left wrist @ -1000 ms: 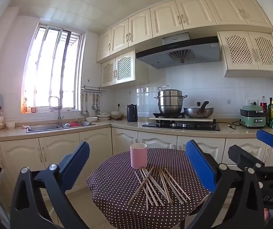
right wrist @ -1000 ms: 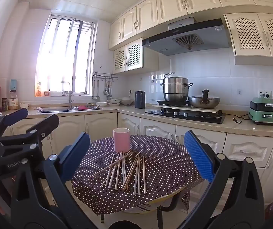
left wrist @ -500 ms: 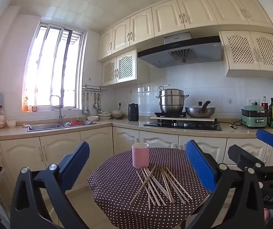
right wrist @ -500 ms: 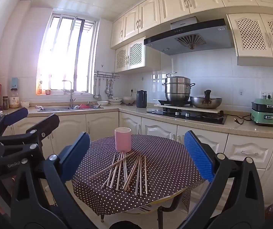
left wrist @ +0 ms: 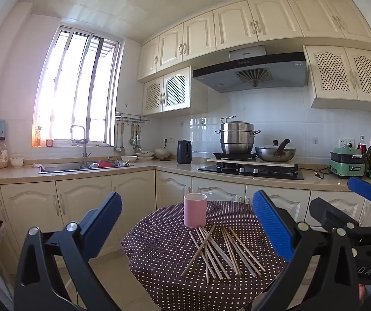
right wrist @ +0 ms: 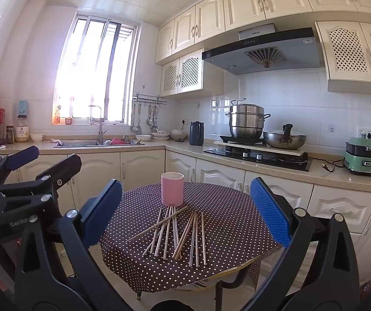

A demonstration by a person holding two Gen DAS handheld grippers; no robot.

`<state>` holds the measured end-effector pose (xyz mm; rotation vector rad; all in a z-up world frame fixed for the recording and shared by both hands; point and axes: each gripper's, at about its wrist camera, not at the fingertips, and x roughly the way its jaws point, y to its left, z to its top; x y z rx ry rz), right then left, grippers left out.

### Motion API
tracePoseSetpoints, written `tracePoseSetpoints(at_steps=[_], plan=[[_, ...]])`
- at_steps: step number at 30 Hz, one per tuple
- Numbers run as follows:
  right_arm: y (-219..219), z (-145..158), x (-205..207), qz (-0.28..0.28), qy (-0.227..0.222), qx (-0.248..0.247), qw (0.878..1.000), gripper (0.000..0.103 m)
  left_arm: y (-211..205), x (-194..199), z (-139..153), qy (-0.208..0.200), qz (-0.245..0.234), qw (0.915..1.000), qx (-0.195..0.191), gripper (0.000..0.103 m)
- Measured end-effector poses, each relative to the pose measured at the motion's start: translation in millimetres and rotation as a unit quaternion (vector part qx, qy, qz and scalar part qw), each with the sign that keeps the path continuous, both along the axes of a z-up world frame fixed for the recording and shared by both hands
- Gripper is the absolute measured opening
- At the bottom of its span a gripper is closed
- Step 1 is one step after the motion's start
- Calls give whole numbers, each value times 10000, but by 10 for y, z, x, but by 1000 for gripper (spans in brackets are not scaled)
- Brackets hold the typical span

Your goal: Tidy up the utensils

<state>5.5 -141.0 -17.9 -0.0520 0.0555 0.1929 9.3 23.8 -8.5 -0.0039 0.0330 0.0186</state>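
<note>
Both my left gripper (left wrist: 186, 223) and right gripper (right wrist: 185, 207) gape wide, empty. Crossed chopsticks (right wrist: 177, 233) touching pink cup (right wrist: 172, 189): grabbing one may scatter others or tip it.

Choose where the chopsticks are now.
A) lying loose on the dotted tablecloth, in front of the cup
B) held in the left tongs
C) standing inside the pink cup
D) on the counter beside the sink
A: the chopsticks lie scattered on the tablecloth, near the pink cup.

A home kitchen: sink (left wrist: 81, 167), hob (left wrist: 250, 172), range hood (left wrist: 250, 73), wall cupboards (left wrist: 237, 26)
</note>
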Motion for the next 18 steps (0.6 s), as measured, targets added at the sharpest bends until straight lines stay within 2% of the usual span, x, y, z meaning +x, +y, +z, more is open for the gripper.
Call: tracePoseSetpoints(at_steps=[18], plan=[[-43,10,54,53,132,6,9999,97,15,-6,-15,62,10,10000,39,99]])
